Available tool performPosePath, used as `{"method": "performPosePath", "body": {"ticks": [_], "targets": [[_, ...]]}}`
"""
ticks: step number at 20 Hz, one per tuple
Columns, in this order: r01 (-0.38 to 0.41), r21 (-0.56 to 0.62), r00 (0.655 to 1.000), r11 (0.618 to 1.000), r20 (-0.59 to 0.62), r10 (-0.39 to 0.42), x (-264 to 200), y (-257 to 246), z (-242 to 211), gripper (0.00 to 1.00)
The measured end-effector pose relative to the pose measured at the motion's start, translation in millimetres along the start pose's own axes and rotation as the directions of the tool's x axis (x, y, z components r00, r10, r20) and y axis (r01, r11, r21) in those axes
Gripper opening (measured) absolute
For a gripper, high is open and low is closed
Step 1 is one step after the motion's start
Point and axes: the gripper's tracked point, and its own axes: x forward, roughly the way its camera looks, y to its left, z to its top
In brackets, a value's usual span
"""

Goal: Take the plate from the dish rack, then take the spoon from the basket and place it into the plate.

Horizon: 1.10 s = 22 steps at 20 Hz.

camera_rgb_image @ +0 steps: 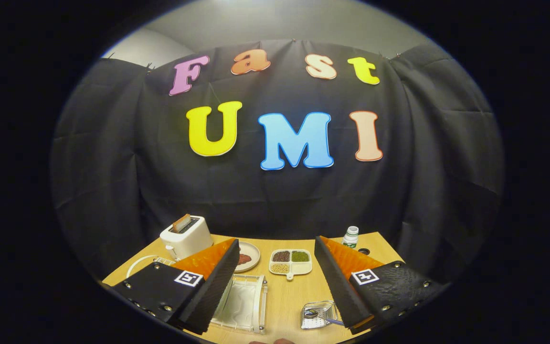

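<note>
My gripper point(276, 241) is held high above a wooden table point(289, 296), open wide with nothing between its fingers. Below the gap, close to the left finger, stands a clear dish rack point(261, 306) with a pale plate point(240, 301) that seems to lie in it. By the right finger sits a small see-through basket point(317, 316). The spoon point(333, 321) lies in it, its handle running under that finger.
At the table's back stand a white toaster point(186, 236), a small plate of reddish food point(247, 258), a divided dish of grains point(290, 262) and a white bottle point(350, 237). A white cable point(136, 264) loops at the left. Black cloth walls the booth.
</note>
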Motion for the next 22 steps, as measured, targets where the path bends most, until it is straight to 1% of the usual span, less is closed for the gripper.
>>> {"method": "performPosePath", "body": {"ticks": [2,3,7,8,9,12,14,15,16,17,18,20,22], "targets": [[-0.029,-0.003,0.992,1.000,-0.127,0.028,12.0,19.4,-23.0,0.98],[-0.043,0.005,0.984,0.999,-0.170,0.043,16.2,28.6,-32.4,0.98],[-0.038,0.009,0.956,0.999,-0.291,0.039,29.1,50.6,-54.2,0.97],[-0.039,0.015,0.948,0.999,-0.316,0.041,33.1,55.7,-58.4,0.90],[-0.037,0.021,0.938,0.999,-0.344,0.042,36.1,61.2,-66.6,0.86],[-0.029,0.031,0.898,0.999,-0.437,0.040,42.5,73.1,-86.4,0.86],[-0.013,0.024,0.866,1.000,-0.500,0.023,44.9,76.2,-100.4,0.86],[0.013,0.013,0.847,1.000,-0.532,-0.004,46.1,76.8,-106.9,0.87],[0.045,0.000,0.825,0.999,-0.564,-0.037,48.9,76.5,-111.3,0.83],[0.057,-0.003,0.807,0.998,-0.589,-0.048,52.3,77.7,-118.7,0.75],[0.069,-0.003,0.791,0.998,-0.610,-0.057,57.3,80.4,-122.6,0.69],[0.073,-0.016,0.769,0.997,-0.636,-0.067,64.9,87.4,-127.8,0.58],[0.094,-0.057,0.754,0.994,-0.648,-0.108,70.4,85.8,-129.4,0.59]]}}
